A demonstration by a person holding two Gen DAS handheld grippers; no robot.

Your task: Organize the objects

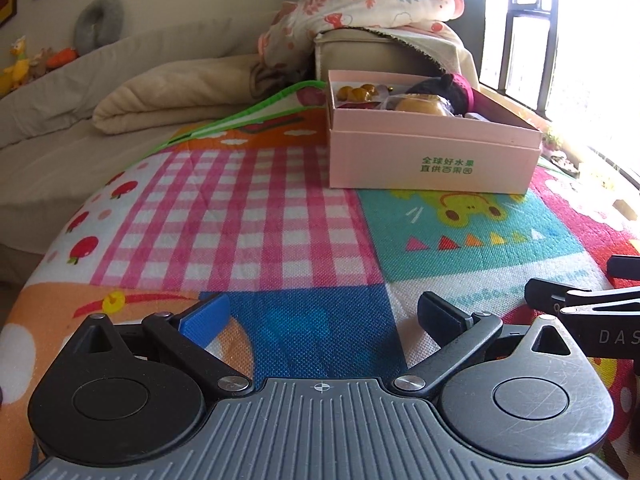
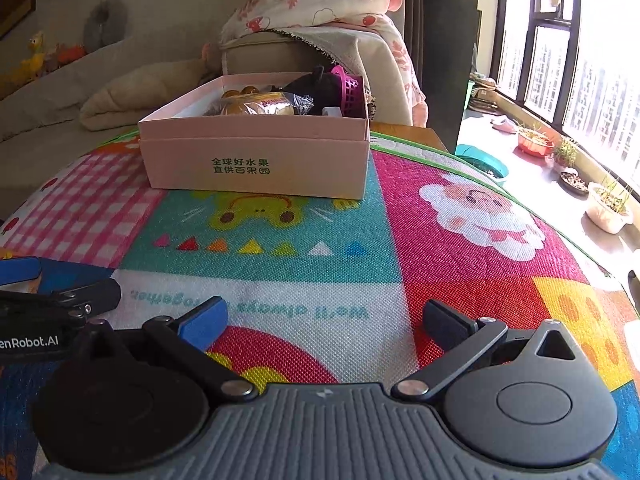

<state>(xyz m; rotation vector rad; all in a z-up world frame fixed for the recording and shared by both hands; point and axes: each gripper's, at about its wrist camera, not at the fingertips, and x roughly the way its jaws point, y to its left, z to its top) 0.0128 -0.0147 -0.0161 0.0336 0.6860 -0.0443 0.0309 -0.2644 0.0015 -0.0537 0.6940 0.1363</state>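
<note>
A pink cardboard box (image 1: pixel 432 160) (image 2: pixel 256 164) with green printing stands on a colourful play mat (image 1: pixel 256 216) (image 2: pixel 440 248). Inside it lie wrapped buns (image 1: pixel 420 105) (image 2: pixel 260 108), small brown pieces (image 1: pixel 358 92), a black item (image 2: pixel 316 82) and a magenta basket (image 2: pixel 352 90). My left gripper (image 1: pixel 324 312) is open low over the mat, well short of the box, with nothing between its fingers. My right gripper (image 2: pixel 326 320) is also open and empty beside it. Each gripper shows at the edge of the other's view.
Behind the box stands a beige sofa arm (image 1: pixel 360 52) draped with a floral blanket (image 1: pixel 372 0). A folded cream quilt (image 1: pixel 168 96) lies at left. At right, plant pots (image 2: pixel 608 204) line the floor by the window (image 2: pixel 592 60).
</note>
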